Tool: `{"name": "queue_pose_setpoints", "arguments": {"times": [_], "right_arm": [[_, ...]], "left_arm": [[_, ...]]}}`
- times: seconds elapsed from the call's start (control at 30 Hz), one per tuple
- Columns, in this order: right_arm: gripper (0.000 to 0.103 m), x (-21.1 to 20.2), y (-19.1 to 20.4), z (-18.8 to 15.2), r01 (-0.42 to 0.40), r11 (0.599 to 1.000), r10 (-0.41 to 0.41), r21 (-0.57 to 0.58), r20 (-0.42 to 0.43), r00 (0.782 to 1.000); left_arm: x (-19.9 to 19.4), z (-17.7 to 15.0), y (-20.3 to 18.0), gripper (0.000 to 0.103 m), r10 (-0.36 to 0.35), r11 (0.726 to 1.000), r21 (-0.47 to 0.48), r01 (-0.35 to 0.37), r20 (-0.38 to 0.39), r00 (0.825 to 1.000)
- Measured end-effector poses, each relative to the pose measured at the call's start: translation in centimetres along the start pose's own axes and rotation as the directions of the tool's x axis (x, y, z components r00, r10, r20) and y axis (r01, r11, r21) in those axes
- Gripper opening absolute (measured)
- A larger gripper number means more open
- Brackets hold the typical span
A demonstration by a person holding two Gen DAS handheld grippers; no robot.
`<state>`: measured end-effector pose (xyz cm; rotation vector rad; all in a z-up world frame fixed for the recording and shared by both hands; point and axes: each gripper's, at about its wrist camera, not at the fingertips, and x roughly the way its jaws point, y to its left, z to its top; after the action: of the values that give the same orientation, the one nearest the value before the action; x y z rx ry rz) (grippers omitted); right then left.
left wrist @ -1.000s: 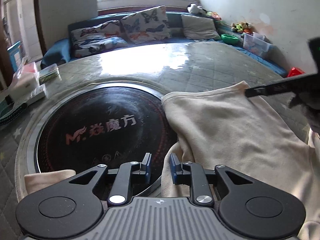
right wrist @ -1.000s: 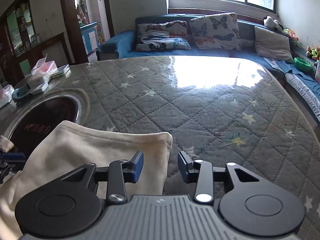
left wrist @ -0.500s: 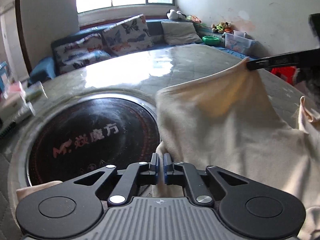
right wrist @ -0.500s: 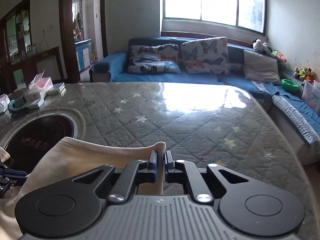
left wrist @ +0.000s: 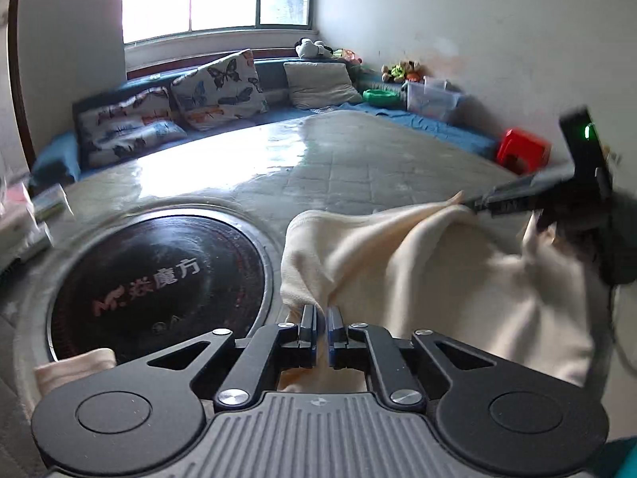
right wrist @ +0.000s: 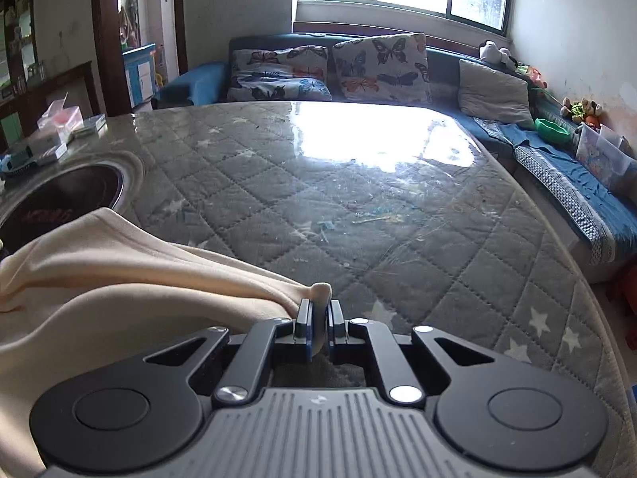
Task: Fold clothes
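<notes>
both jaws closed tight on cloth: left hand-held gripper (left wrist: pixel 321 324) pinching a bunched lower edge of the cream garment (left wrist: pixel 418 263), right hand-held gripper (right wrist: pixel 318 318) clamped on a corner that pokes up as a small nub between its pads. held edge stretched taut between the two, running roughly left to right across the quilted counter (right wrist: pixel 358 199), lifted clear near the grips, sagging in soft folds between. rest of the fabric trailing back toward the holder, one small scrap lying over the rim of the round dark inset plate (left wrist: pixel 159 279) at left. open counter lying straight ahead of both grippers, so likely next: carrying this edge together, forward or back over the body, neither hand nearer than the other. thick, fleecy, limp; plain, no print visible; apt to droop mid-span unless kept tensioned.
</notes>
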<state>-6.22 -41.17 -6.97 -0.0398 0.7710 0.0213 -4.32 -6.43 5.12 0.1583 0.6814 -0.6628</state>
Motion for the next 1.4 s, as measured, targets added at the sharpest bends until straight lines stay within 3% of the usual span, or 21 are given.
{"name": "queue_pose_setpoints", "arguments": {"times": [0.1, 0.13, 0.3, 0.4, 0.6, 0.63, 0.7, 0.73, 0.8, 0.93, 1.07, 1.13, 1.2, 1.3, 1.4], "right_arm": [[0.007, 0.0, -0.4, -0.2, -0.007, 1.0, 0.007, 0.022, -0.002, 1.0], [0.007, 0.0, -0.4, -0.2, -0.008, 1.0, 0.008, 0.022, -0.002, 1.0], [0.008, 0.0, -0.4, -0.2, -0.007, 1.0, 0.007, 0.009, -0.003, 1.0], [0.009, 0.2, -0.4, -0.1, -0.013, 1.0, 0.013, 0.021, -0.003, 1.0], [0.009, 0.3, -0.5, 0.0, -0.012, 1.0, 0.012, 0.025, 0.001, 1.0], [0.009, 0.3, -0.5, 0.0, -0.013, 1.0, 0.013, 0.027, 0.001, 1.0], [0.009, 0.3, -0.6, 0.1, -0.014, 0.999, 0.014, 0.03, 0.001, 1.0], [0.009, 0.4, -0.6, 0.0, -0.013, 0.999, 0.013, 0.03, 0.002, 1.0], [0.009, 0.4, -0.6, 0.0, -0.011, 0.999, 0.011, 0.031, 0.004, 1.0], [0.009, 0.4, -0.6, -0.1, -0.014, 0.999, 0.013, 0.038, 0.007, 1.0], [0.009, 0.5, -0.7, -0.1, -0.014, 0.999, 0.014, 0.044, 0.01, 1.0], [0.009, 0.5, -0.6, -0.1, -0.012, 0.999, 0.011, 0.045, 0.011, 1.0], [0.009, 0.4, -0.6, -0.1, -0.011, 0.999, 0.011, 0.045, 0.011, 1.0], [0.009, 0.4, -0.6, -0.1, -0.015, 0.999, 0.014, 0.049, 0.009, 1.0], [0.009, 0.4, -0.6, 0.0, -0.016, 0.999, 0.016, 0.051, 0.009, 1.0]], "left_arm": [[0.4, 0.8, 1.4, 0.012, -0.021, 0.996, -0.087, 0.023, 0.018, 1.0], [0.8, 1.0, 1.7, 0.015, -0.006, 0.995, -0.103, 0.009, 0.021, 1.0], [2.9, 2.5, 2.7, 0.048, 0.115, 0.987, -0.112, -0.112, 0.024, 0.993], [4.6, 3.4, 3.2, 0.053, 0.142, 0.984, -0.107, -0.141, 0.006, 0.99], [8.3, 4.2, 3.2, 0.05, 0.094, 0.994, -0.055, -0.096, -0.042, 0.995], [8.7, 4.0, 2.9, 0.045, 0.083, 0.995, -0.043, -0.085, -0.046, 0.995], [9.1, 3.8, 2.7, 0.017, 0.058, 0.997, -0.041, -0.06, -0.046, 0.997], [9.1, 3.7, 2.7, 0.011, 0.045, 0.998, -0.05, -0.047, -0.041, 0.998], [8.0, 3.7, 2.1, 0.007, 0.058, 0.997, -0.051, -0.057, 0.005, 0.998], [4.3, 2.9, -1.5, 0.007, 0.031, 0.996, 0.083, -0.041, 0.113, 0.993], [2.4, 0.5, -6.1, 0.012, -0.075, 0.957, 0.286, 0.044, 0.098, 0.992], [2.0, -0.3, -7.0, 0.016, -0.126, 0.943, 0.317, 0.098, 0.069, 0.99], [1.6, -0.5, -7.0, 0.032, -0.137, 0.942, 0.319, 0.106, 0.077, 0.988], [1.3, 0.1, -6.5, 0.041, -0.066, 0.959, 0.281, 0.027, 0.132, 0.989], [1.8, 0.1, -6.3, 0.047, -0.096, 0.957, 0.282, 0.066, 0.095, 0.991]]}}
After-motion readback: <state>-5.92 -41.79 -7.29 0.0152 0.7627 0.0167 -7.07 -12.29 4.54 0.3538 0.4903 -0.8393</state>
